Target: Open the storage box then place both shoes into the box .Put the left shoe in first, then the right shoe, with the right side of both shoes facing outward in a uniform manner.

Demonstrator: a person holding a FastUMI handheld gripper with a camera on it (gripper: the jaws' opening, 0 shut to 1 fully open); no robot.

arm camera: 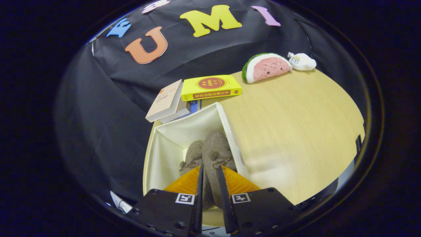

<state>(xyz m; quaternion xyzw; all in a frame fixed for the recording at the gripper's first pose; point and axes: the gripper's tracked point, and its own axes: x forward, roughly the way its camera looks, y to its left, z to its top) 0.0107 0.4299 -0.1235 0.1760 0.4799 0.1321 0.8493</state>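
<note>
My gripper (pixel 209 176) is clamped on the right shoe (pixel 215 154), both fingers pressing its sides, inside the open storage box (pixel 164 148) at the bench's (pixel 296 131) near left corner. Left shoe (pixel 192 156) lies beside it, touching. Books (pixel 210 87) and a watermelon plush (pixel 266 66) sit along the far edge.

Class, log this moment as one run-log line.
gripper: shut on right shoe | left shoe: in box | box: open
</note>
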